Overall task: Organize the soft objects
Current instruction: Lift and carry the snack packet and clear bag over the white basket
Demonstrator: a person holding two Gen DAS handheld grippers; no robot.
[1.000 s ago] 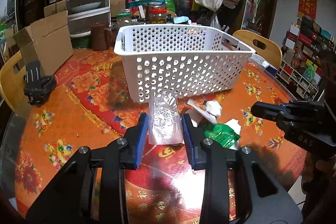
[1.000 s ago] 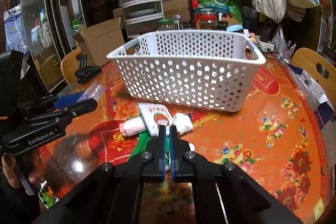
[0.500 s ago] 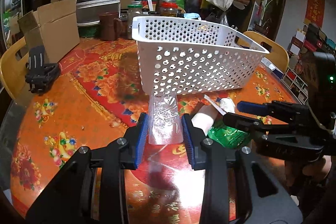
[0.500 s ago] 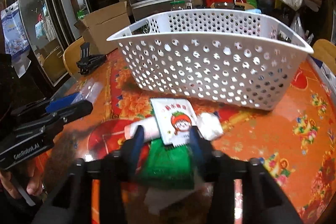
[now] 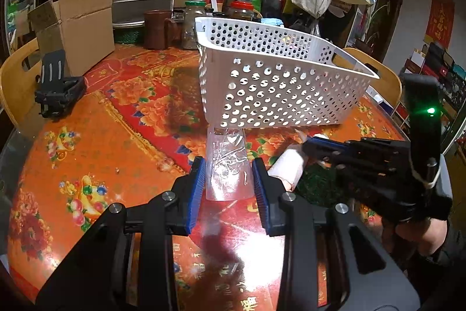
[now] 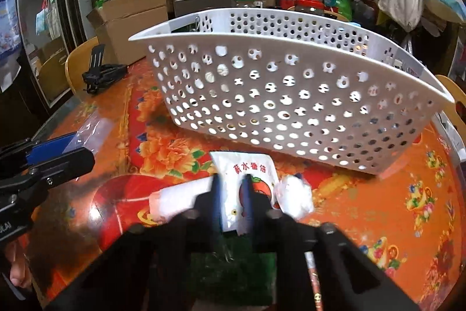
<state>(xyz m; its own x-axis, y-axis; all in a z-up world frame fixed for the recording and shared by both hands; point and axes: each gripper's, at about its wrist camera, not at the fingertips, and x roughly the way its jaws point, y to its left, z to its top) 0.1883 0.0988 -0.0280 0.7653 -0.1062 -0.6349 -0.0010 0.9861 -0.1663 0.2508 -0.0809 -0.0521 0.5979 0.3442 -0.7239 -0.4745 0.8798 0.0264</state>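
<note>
Starting at the far left: clamping a clear plastic bag between the blue pads of the left gripper, held up off the table just in front of the white basket and not yet over its rim; same grip on it as 1 second ago, only swung nearer the basket's left corner. Next to the right, lying on the table: a white roll, untouched, touching the edge of a white packet printed with a red cartoon face. Over that packet, the real change: the right gripper, pressed together 1 second ago and spread wide half a second ago, now drawn in to a narrow gap with 1 finger on either side of the packet's lower half. Blurred with motion, so cannot tell whether already pinching the packet or just short of it. Underneath, partly hidden: a green packet. Just right of the fingers: a crumpled white wad, loose on the table. Judging from this: 2 soft things being handled at once, none visible in the basket so far, with roll, wad and green packet left to collect. Probably worth confirming a firm pinch before lifting, since a thin flat packet could slide out.
</note>
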